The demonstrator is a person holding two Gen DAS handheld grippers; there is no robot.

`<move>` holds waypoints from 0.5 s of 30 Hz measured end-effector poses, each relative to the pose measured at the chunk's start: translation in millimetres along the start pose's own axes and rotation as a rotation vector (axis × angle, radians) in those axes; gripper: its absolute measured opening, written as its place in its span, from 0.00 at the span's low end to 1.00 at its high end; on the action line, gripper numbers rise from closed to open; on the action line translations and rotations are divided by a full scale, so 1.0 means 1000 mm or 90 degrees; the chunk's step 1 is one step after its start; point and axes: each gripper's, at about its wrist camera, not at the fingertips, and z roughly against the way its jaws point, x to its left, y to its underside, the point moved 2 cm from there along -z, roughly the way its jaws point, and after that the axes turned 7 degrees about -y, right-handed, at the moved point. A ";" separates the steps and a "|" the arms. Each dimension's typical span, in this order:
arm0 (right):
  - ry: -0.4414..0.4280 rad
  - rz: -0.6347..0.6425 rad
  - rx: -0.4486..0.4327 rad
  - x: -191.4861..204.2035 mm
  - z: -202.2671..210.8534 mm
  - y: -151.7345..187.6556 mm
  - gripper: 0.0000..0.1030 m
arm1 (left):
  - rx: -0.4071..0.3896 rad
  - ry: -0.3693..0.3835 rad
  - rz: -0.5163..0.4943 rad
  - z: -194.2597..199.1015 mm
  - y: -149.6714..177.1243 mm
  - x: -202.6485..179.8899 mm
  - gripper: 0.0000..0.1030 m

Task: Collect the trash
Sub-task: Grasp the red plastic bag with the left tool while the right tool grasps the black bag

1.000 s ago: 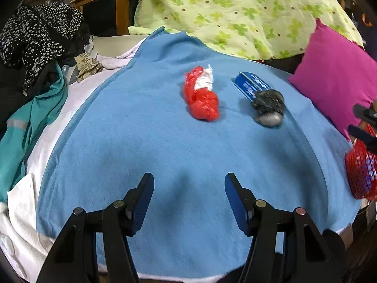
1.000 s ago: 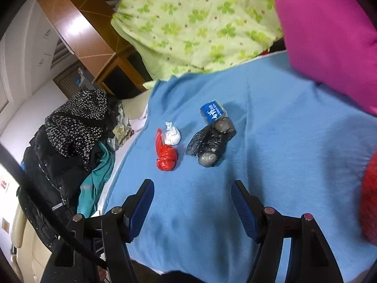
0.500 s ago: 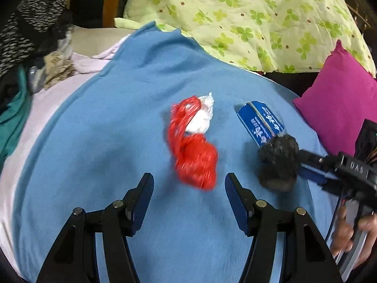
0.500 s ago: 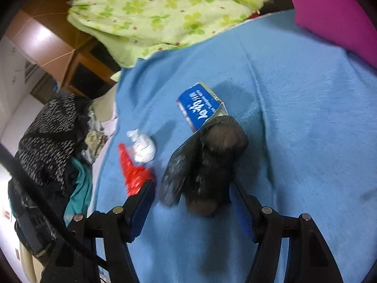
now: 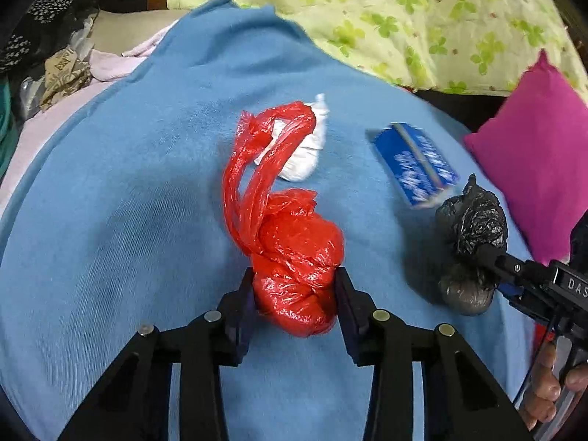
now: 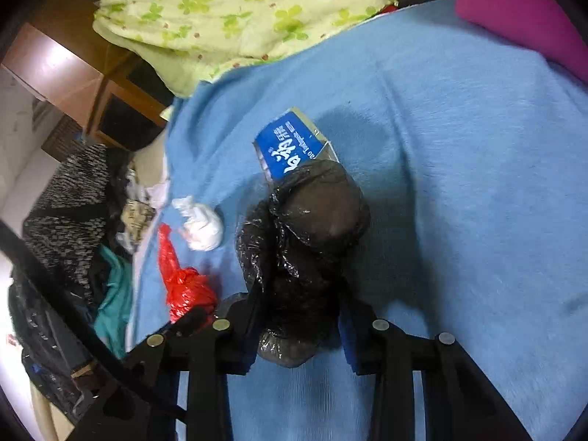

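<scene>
**Two bags between closing jaws**

The red bag [image 5: 294, 257] lies on the blue blanket [image 5: 128, 220], its knotted bulk between the jaws of the left hand-held gripper [image 5: 294, 294], which are closing, pads touching both its sides. A white wad [image 5: 307, 154] sits just beyond its handles. To the right, the black bag [image 6: 301, 257] lies against a blue carton [image 6: 286, 147]; the right hand-held gripper [image 6: 297, 316] is closing on its lower end. A pink pillow [image 5: 533, 169] lies beyond.
</scene>
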 end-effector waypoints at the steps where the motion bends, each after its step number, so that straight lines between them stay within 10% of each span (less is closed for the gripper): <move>1: -0.001 0.008 -0.010 0.001 0.012 0.004 0.37 | -0.007 -0.005 -0.002 0.011 0.007 -0.003 0.41; 15: 0.014 0.109 -0.114 0.018 0.183 0.081 0.37 | -0.129 -0.107 -0.082 0.147 0.065 -0.082 0.41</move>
